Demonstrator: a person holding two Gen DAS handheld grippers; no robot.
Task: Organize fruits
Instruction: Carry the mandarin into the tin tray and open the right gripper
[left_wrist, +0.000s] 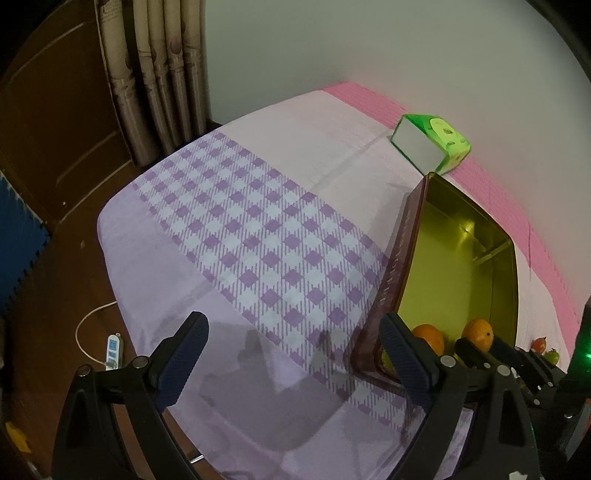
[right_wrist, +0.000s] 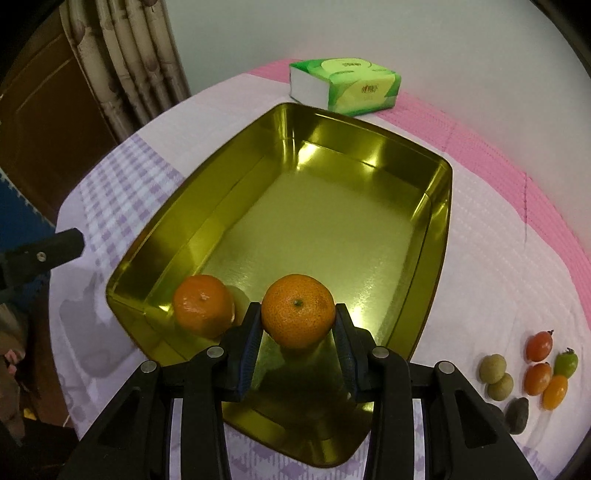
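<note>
Right gripper (right_wrist: 298, 325) clamped on 1 orange mandarin (right_wrist: 298, 309), pads pressing both sides, held over the near end of the gold tin (right_wrist: 439, 229). A 2nd mandarin (right_wrist: 202, 304) sits inside the tin, just left of the held one, against the tin's near-left wall. Rest of the tin floor bare.

Left gripper (left_wrist: 295, 354) wide open, nothing between its jaws, hovering over the checked purple cloth (left_wrist: 258, 229) left of the tin; its right finger is near the tin's maroon outer wall, contact cannot be told.

Right of the tin, on the cloth: cluster of small fruits, 2 pale green-brown round ones (right_wrist: 495, 376), 2 red-orange tomatoes (right_wrist: 538, 346), 1 green (right_wrist: 566, 363), 1 yellow-orange (right_wrist: 555, 392), 1 dark lumpy item (right_wrist: 517, 415). Green tissue pack (right_wrist: 345, 85) beyond the tin's far end, just beside it.
</note>
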